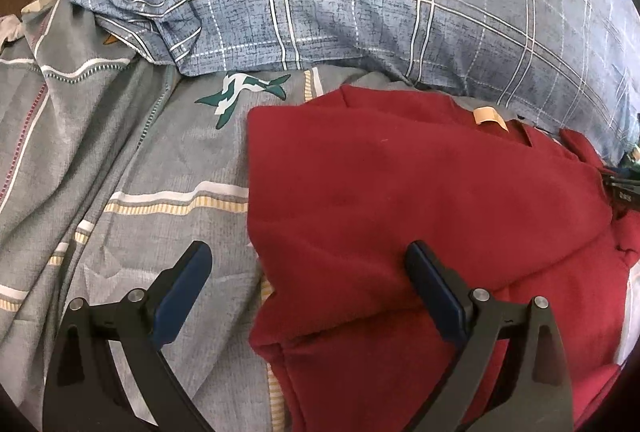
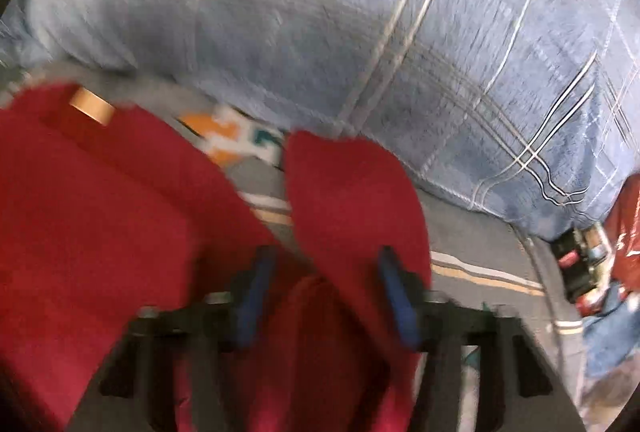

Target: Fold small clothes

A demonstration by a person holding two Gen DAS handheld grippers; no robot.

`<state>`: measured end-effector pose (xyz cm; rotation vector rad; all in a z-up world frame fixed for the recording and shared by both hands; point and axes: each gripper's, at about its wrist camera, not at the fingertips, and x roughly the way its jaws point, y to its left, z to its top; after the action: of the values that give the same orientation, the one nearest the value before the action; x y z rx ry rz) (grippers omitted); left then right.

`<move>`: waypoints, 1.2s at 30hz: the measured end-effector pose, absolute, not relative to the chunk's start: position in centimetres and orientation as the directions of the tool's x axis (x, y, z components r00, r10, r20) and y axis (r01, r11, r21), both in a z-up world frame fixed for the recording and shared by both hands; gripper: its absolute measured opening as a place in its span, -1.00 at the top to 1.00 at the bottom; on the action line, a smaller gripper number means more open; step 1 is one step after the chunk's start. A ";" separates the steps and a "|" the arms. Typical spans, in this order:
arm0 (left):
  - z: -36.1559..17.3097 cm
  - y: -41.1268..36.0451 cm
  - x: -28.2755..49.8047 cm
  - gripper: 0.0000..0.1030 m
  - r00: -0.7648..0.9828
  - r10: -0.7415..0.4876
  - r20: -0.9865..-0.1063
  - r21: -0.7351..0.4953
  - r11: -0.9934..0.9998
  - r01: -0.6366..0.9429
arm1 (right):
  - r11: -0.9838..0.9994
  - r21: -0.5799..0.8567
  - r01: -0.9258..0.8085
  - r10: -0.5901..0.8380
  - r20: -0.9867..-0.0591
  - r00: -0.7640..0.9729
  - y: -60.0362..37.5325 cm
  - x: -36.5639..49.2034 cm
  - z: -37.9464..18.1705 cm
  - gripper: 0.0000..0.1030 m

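Note:
A dark red garment (image 1: 420, 216) lies partly folded on the grey bedsheet (image 1: 160, 167), with a tan neck label (image 1: 489, 116) at its far edge. My left gripper (image 1: 308, 260) hovers over the garment's near left edge, open wide. Its right finger is above the red cloth, its left finger above the sheet. The right wrist view is blurred. There my right gripper (image 2: 326, 272) is over the same garment (image 2: 100, 216), jaws apart. A red sleeve flap (image 2: 352, 199) rises between the pads and lies against the right one. I see no clear pinch.
A large blue plaid pillow (image 1: 380, 3) bounds the far side of the bed. Crumpled grey sheet folds (image 1: 48, 135) lie at the left. Small red and dark objects (image 2: 580, 264) sit at the right edge in the right wrist view.

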<state>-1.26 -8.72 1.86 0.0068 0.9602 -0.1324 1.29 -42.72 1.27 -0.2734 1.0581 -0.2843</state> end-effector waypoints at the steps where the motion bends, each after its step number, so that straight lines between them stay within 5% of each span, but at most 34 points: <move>1: 1.9 -8.6 -1.3 -0.91 0.565 -0.112 -0.818 -0.057 0.992 0.113 | 0.937 -0.326 0.126 -0.347 -0.820 0.455 -43.7 1.4 1.2 0.66; 5: 2.5 -8.1 -1.4 -0.91 0.578 -0.109 -0.808 -0.060 0.993 0.103 | 0.982 -0.002 0.191 -0.121 -0.781 0.613 -46.7 -1.7 5.4 0.82; 9: 3.7 -7.2 -1.7 -0.91 0.607 -0.122 -0.785 -0.089 0.992 0.085 | 0.961 0.274 0.047 0.150 -0.653 0.742 -47.0 -5.4 11.2 0.93; 14: 4.8 -4.4 -1.8 -0.91 0.637 -0.109 -0.763 -0.128 0.992 0.017 | 0.897 0.383 -0.221 0.411 -0.538 0.736 -41.8 -7.1 16.7 0.93; 20: 5.9 -0.7 -2.2 -0.91 0.677 -0.099 -0.729 -0.193 0.979 -0.064 | 0.757 0.426 -0.494 0.653 -0.517 0.554 -33.6 -3.9 17.3 0.93; 27: 6.0 0.3 -1.8 -0.91 0.691 -0.129 -0.711 -0.249 0.965 -0.076 | 0.808 0.329 -0.489 0.547 -0.728 0.413 -25.6 3.6 9.3 0.92; 29: 6.0 -0.1 -1.8 -0.91 0.688 -0.149 -0.710 -0.250 0.967 -0.049 | 0.866 0.257 -0.430 0.451 -0.772 0.447 -24.4 5.9 6.5 0.78; 32: 5.8 -1.2 -1.5 -0.91 0.675 -0.195 -0.711 -0.257 0.966 0.009 | 0.924 0.243 -0.296 0.367 -0.784 0.501 -25.3 7.5 4.4 0.19; 36: 6.0 -3.1 -1.5 -0.91 0.668 -0.260 -0.697 -0.269 0.959 0.093 | 0.907 0.313 -0.283 0.421 -0.708 0.567 -28.2 3.7 6.4 0.07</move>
<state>-1.46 -3.14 6.05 -0.2185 0.8170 -0.2007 3.74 -28.24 6.38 0.1712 0.8755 0.4161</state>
